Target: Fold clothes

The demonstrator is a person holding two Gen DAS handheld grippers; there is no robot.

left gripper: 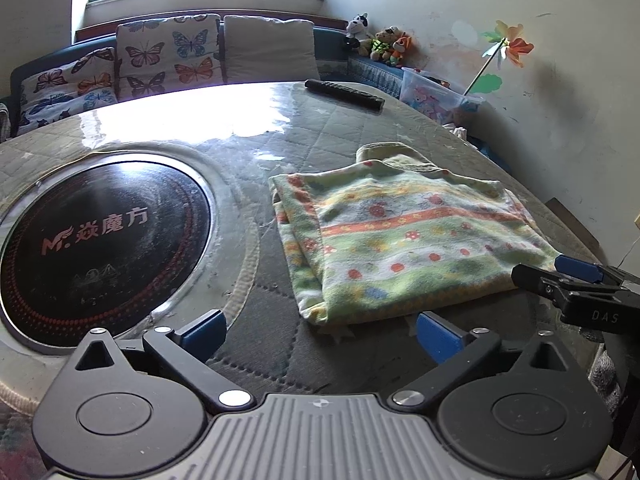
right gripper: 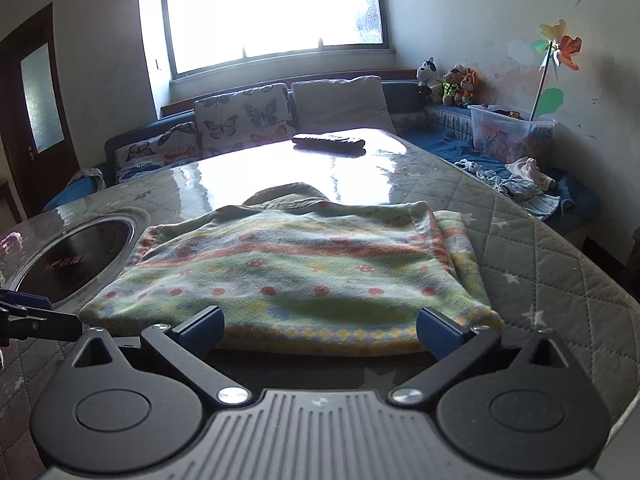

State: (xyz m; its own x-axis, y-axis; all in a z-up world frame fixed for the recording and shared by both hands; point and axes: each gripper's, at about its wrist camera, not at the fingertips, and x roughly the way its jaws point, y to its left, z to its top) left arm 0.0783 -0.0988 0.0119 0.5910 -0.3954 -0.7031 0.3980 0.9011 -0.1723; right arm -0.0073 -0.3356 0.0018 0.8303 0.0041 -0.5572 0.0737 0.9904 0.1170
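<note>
The little patterned garment (right gripper: 288,276) is lying folded into a rough rectangle on the quilted tabletop (right gripper: 540,264), with its olive collar (right gripper: 288,196) poking out at the twelve o'clock edge and its hem facing the two tools. From the right wrist view, the right tool (right gripper: 320,330) is hovering just off the hem at six o'clock, its jaws standing wide with nothing between them; the blue pads (right gripper: 204,326) are not pressing the cloth. The left tool (left gripper: 320,330) is sitting near the garment's corner at about seven o'clock of it, equally wide and empty, with the round black cooktop (left gripper: 100,236) set into the tabletop off at its ten o'clock. A remote (right gripper: 328,142) is resting far away at twelve o'clock, well apart from the work. To my eye, a fold is looking finished and both tools are standing released, so the person is probably between folds. If another fold is wanted, the next move is calling for both tools to pinch the near hem at its two corners and carry it toward the collar, keeping the stacked layers from sliding apart.
</note>
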